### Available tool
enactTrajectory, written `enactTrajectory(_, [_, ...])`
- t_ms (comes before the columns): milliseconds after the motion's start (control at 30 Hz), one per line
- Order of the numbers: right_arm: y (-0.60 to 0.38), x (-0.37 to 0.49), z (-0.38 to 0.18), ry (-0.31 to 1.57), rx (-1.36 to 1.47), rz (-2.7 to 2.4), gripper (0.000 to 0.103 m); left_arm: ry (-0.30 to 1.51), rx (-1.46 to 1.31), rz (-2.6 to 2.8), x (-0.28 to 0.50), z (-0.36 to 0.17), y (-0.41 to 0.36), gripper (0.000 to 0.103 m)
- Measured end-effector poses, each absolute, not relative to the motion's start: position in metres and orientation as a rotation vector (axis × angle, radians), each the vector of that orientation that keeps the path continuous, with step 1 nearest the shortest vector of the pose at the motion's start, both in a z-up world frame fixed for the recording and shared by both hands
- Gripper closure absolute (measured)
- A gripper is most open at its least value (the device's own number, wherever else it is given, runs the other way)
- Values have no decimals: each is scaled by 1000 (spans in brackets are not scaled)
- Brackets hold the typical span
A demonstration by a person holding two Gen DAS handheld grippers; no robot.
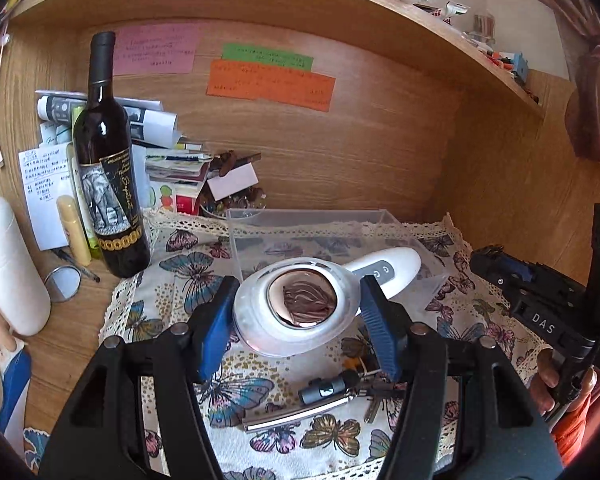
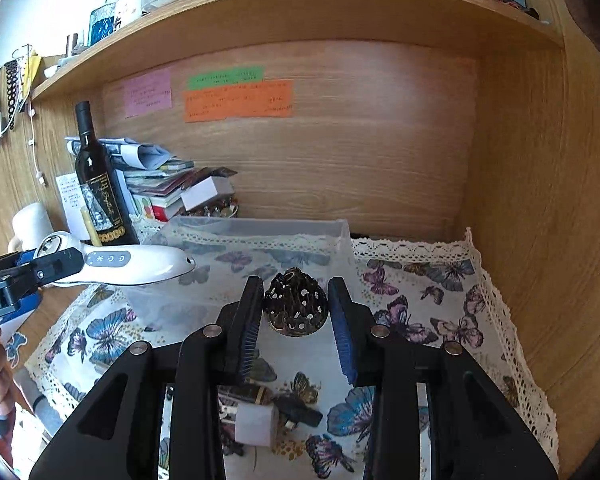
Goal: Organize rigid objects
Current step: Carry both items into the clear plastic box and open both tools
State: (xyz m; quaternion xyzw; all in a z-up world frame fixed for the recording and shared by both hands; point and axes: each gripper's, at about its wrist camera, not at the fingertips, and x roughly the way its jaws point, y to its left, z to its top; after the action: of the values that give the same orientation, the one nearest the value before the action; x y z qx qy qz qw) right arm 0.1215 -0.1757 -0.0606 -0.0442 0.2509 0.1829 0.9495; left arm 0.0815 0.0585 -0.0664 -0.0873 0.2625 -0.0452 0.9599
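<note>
My left gripper [image 1: 296, 312] is shut on the round head of a white handheld beauty device [image 1: 300, 308]; its handle points over the clear plastic box [image 1: 260, 218]. The device also shows in the right wrist view [image 2: 132, 264], held at the box's [image 2: 260, 226] left rim. My right gripper [image 2: 296, 312] stands around a dark perforated cone-shaped ornament [image 2: 296, 304], and both blue pads touch its sides. Below it lie a white charger plug [image 2: 256, 424] and a small dark piece. A key bundle with a silver clip [image 1: 300, 412] lies on the butterfly cloth [image 1: 188, 272].
A wine bottle [image 1: 108, 168] stands at the left by stacked papers and books. A small round mirror [image 1: 62, 282] and a white roll [image 1: 8, 264] lie at the left. Wooden shelf walls close in the back and right. The right gripper's body [image 1: 540, 304] shows at the right.
</note>
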Motion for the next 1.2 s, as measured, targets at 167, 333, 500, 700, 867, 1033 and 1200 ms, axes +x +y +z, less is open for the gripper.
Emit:
enactTrajectory(167, [-173,150,-53,523,-98,365,72,531,-157,-77,106,-57,54,43])
enactTrajectory(333, [-169,177,-57,573,-102,373,72,577,-174,-74,137,-63,55,43])
enactTrajectory(500, [-161,201,-70,646,-131,389,72,649,-154,-69,168,-78,49,43])
enactTrajectory(700, [-149,226,-95,738,-171,417,72,745,-124,-74,195,-104,38,43])
enactTrajectory(867, [-142,241,-113,809,-189,428,72,793,-94,-70,207,-118,30,43])
enactTrajectory(1033, [-136,246,-123,846,-206,436,72,836,-75,-70,218,-130,25,42])
enactTrajectory(1200, [-132,243,-123,839,-232,435,72,863,-94,-84,222,-136,25,43])
